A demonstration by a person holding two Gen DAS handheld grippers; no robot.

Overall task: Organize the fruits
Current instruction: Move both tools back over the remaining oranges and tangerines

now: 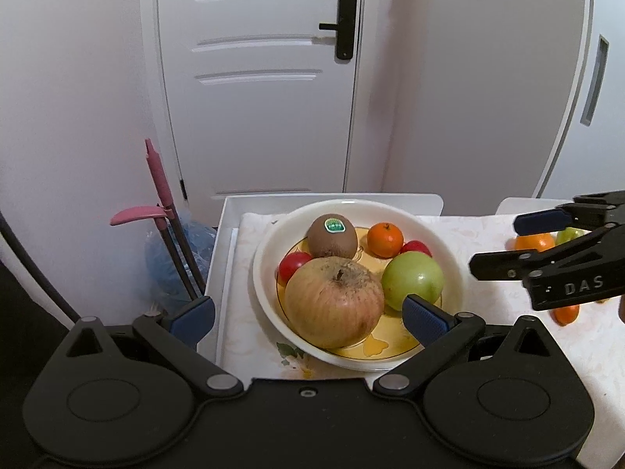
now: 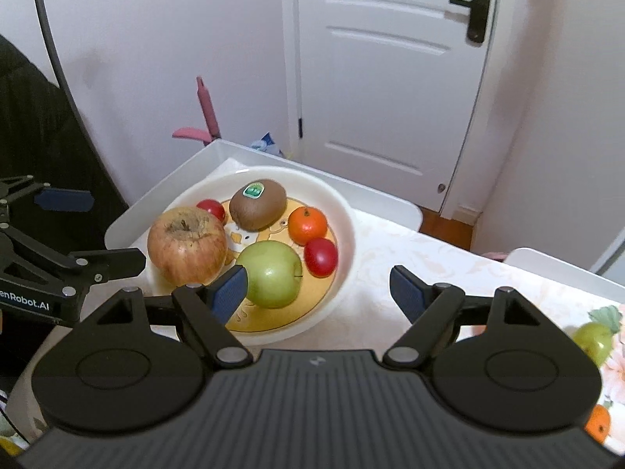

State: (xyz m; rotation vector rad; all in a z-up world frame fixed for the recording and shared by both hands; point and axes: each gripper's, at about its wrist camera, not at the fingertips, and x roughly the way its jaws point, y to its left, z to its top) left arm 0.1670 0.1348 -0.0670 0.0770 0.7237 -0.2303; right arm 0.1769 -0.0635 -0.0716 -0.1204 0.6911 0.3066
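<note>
Both grippers empty, jaws apart; plate point(image 2: 343, 211) already holds six fruits, leftover green fruit point(image 2: 595, 342) and orange point(image 2: 597, 424) lie right of right gripper point(image 2: 318, 293), far from left gripper point(image 1: 308, 316).

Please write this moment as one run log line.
step: fruit sorting | left tool: open, empty | right tool: open, empty | bowl: holds apple, green apple, kiwi | more fruit on table
</note>
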